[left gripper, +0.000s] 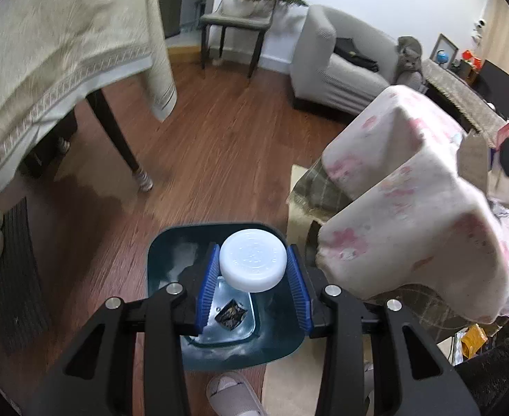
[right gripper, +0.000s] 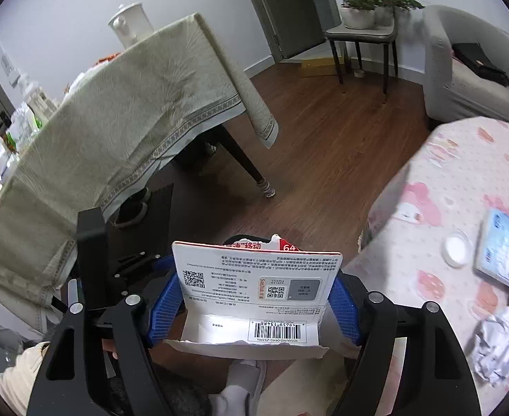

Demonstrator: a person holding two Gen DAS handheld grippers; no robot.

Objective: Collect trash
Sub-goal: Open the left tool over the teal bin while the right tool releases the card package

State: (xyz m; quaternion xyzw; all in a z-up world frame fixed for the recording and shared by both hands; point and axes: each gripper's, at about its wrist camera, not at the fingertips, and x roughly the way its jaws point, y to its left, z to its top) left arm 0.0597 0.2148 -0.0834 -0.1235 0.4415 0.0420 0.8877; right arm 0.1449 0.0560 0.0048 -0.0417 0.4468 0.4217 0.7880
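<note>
My left gripper (left gripper: 253, 282) is shut on a white round plastic lid (left gripper: 253, 264), held right above a dark teal trash bin (left gripper: 282, 338) on the floor. A small dark wrapper (left gripper: 231, 316) lies on the bin's bottom. My right gripper (right gripper: 256, 300) is shut on a torn white card package (right gripper: 256, 293) printed with barcodes and QR codes, its blue pads pressing both edges. To its right, on a low table with a pink-patterned cloth (right gripper: 427, 242), lie a crumpled white paper ball (right gripper: 499, 345), a small white round lid (right gripper: 457, 247) and a light blue packet (right gripper: 506, 248).
A dining table under a beige cloth (right gripper: 115, 131) stands to the left, its dark leg (left gripper: 113, 131) on the wooden floor. Behind are a grey chair with plants (right gripper: 365, 31) and a grey sofa (left gripper: 337, 66). A slippered foot (left gripper: 231, 397) stands by the bin.
</note>
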